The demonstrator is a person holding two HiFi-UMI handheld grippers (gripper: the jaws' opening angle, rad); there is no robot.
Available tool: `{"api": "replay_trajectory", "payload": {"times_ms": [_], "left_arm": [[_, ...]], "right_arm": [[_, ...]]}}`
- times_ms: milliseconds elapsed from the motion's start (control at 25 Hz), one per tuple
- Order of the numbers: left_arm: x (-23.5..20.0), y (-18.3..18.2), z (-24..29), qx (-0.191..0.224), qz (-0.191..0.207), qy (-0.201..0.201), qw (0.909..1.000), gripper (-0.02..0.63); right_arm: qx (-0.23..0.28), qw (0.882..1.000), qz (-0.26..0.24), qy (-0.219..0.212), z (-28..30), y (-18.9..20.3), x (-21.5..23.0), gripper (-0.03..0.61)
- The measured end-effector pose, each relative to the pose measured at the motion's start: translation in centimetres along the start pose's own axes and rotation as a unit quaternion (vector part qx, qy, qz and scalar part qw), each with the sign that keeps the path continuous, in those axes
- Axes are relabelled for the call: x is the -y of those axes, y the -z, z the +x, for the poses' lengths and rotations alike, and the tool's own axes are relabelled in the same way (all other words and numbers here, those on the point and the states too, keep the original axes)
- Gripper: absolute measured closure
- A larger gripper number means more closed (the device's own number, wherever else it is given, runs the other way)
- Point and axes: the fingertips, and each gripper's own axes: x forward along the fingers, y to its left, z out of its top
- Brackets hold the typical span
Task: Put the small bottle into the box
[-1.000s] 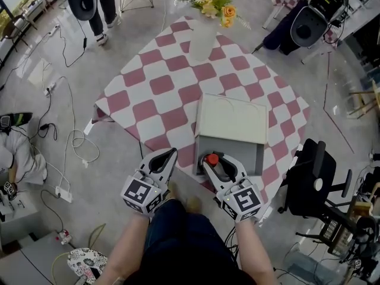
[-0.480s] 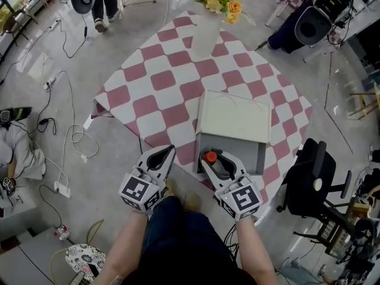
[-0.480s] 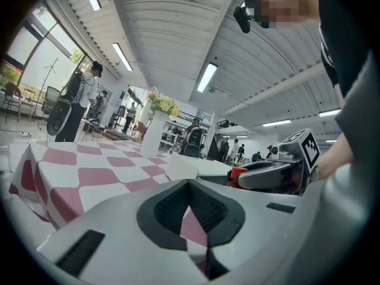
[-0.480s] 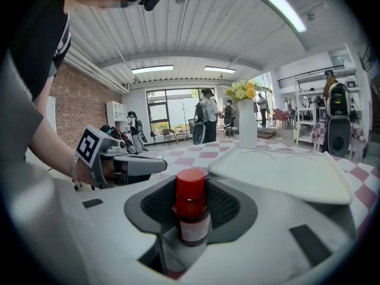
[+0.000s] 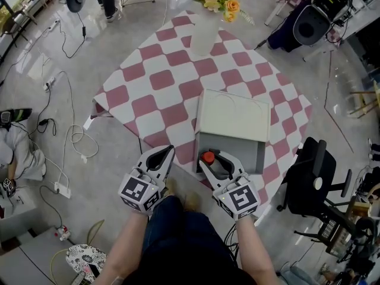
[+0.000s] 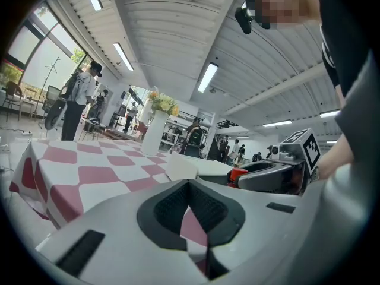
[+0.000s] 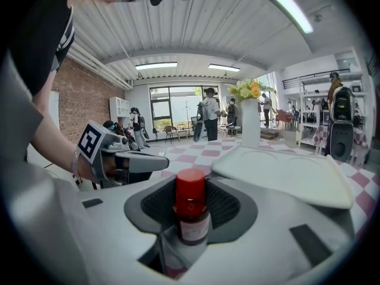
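The small bottle [image 5: 208, 158], brown with a red cap, stands upright between the jaws of my right gripper [image 5: 215, 160], which is shut on it. It hangs over the near edge of the open grey box [image 5: 244, 151], whose white lid [image 5: 233, 117] is folded back behind it. In the right gripper view the bottle [image 7: 191, 212] sits between the dark pads [image 7: 228, 203], with the white lid [image 7: 285, 171] ahead on the right. My left gripper [image 5: 168, 153] is shut and empty, at the table's near edge left of the box. Its view shows the right gripper [image 6: 270, 177].
A table with a red-and-white chequered cloth [image 5: 160, 82] carries a white vase of flowers [image 5: 205, 33] at the far side. A black office chair [image 5: 309, 183] stands on the right. Cables and a power strip [image 5: 62, 190] lie on the floor at left.
Both grippers have hardly shifted; the bottle stays gripped at the box's near edge. The person standing at the far left has walked mostly out of view.
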Motion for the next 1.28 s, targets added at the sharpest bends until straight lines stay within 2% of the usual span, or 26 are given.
{"api": "replay_trajectory", "payload": {"times_ms": [320, 880, 1000, 1280], "left_arm": [[0.4, -0.3, 0.3, 0.002, 0.000, 0.004, 1.0000, 0.612], [1.7, -0.7, 0.5, -0.001, 0.006, 0.013, 0.9999, 0.612], [1.9, -0.7, 0.4, 0.000, 0.005, 0.012, 0.9999, 0.612], [2.2, -0.7, 0.0, 0.001, 0.006, 0.009, 0.9999, 0.612]], "right_arm": [[-0.007, 1.000, 0.014, 0.007, -0.4, 0.2, 0.7, 0.421], [-0.031, 1.000, -0.004, 0.004, -1.3, 0.9, 0.3, 0.419], [-0.042, 0.999, -0.018, -0.005, -1.2, 1.2, -0.2, 0.387], [-0.043, 0.999, -0.026, -0.010, -1.4, 1.1, -0.7, 0.387]]}}
